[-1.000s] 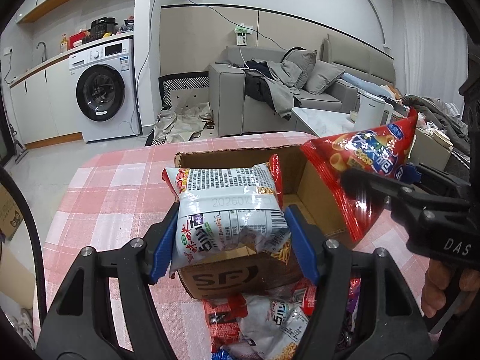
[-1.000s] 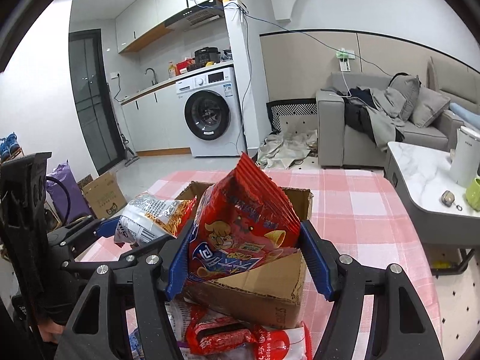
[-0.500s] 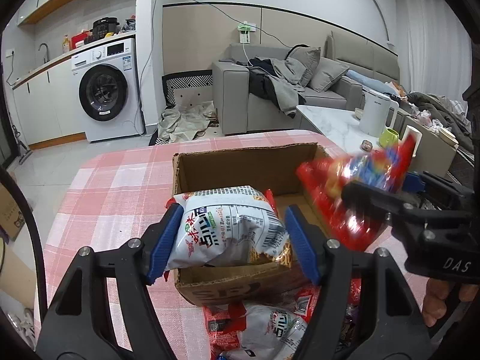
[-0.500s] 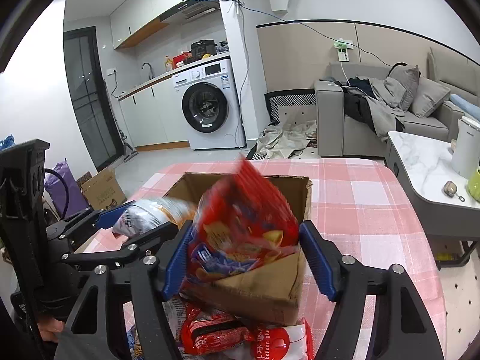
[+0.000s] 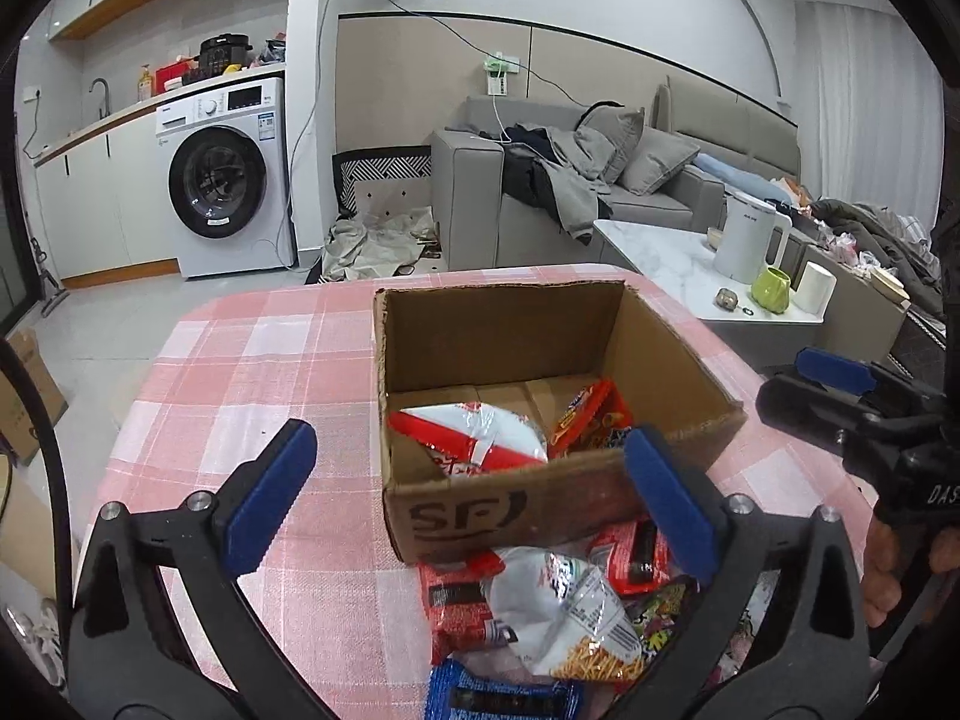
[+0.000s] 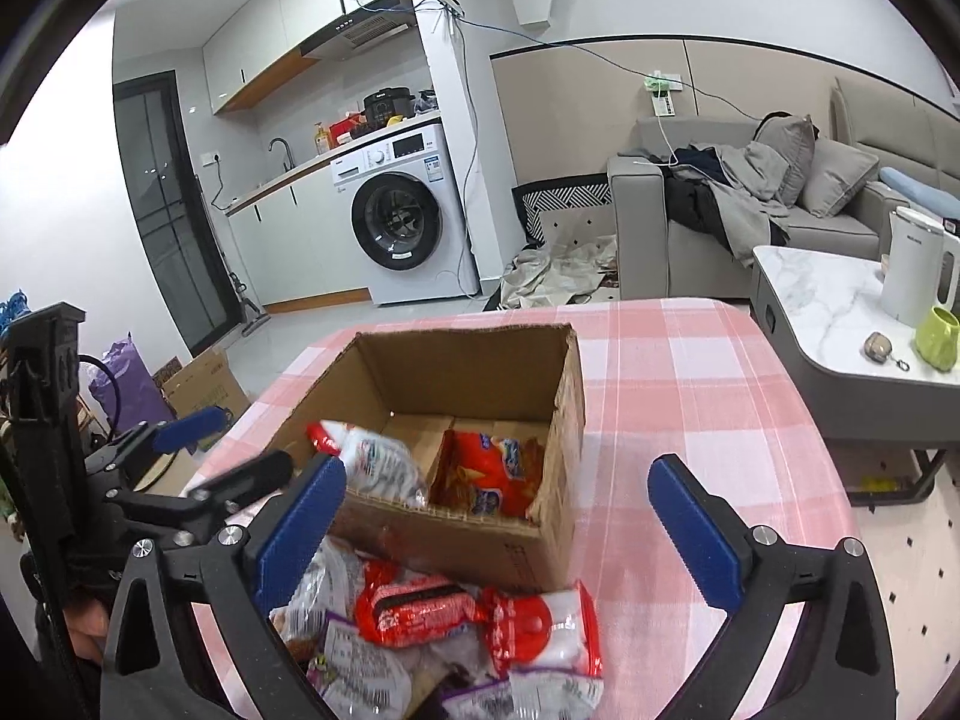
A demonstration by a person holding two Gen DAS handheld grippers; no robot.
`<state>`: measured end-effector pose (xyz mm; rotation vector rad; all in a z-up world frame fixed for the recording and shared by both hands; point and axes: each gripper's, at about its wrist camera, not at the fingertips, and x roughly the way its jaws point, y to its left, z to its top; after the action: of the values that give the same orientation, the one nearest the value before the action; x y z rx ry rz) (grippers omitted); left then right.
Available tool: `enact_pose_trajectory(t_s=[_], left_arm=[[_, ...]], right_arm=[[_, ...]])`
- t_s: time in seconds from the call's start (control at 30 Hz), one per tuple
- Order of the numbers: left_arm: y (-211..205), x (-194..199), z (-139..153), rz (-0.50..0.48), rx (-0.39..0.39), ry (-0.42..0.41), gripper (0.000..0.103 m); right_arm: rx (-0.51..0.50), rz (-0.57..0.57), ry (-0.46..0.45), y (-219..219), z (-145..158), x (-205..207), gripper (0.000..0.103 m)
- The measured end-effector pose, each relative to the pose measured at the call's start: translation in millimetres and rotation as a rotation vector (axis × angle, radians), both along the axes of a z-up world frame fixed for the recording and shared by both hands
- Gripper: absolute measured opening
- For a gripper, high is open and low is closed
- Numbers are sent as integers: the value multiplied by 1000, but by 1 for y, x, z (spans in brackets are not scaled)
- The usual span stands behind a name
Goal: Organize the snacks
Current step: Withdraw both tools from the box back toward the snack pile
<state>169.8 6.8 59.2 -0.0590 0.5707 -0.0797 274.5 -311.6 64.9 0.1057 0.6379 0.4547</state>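
Snack bags point(image 5: 480, 438) inside open cardboard box point(image 5: 540, 504)

An open cardboard box point(image 5: 540, 498) stands upright on the checked cloth. Inside, a white-and-red packet point(image 5: 480, 438) lies left of a red packet point(image 5: 591, 414). More snack packets point(image 5: 558, 606) are heaped against its near wall.

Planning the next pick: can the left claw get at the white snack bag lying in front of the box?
Probably yes. The left claw is open and holds nothing, and the white snack bag lies on top of the pile just below it, outside the box, with nothing covering it.
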Motion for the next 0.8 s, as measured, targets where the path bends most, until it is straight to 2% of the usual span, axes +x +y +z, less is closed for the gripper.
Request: enact_pose_trajectory(t_s=[0.2,0.4,0.67,0.8], left_arm=[[9,-29,-4,-3,-21,18,103],[11,-58,-9,-2,-9,21,103],[13,-78,-13,-8,-23,39,103],[9,-89,-17,-9,5,42,103]], right_arm=[[-29,13,22,-4,-8,-19,103],[-69,15,53,-6,-17,-33,103],[-134,28,78,-8,-27,-49,103],[-130,22,89,-12,-31,-52,103]])
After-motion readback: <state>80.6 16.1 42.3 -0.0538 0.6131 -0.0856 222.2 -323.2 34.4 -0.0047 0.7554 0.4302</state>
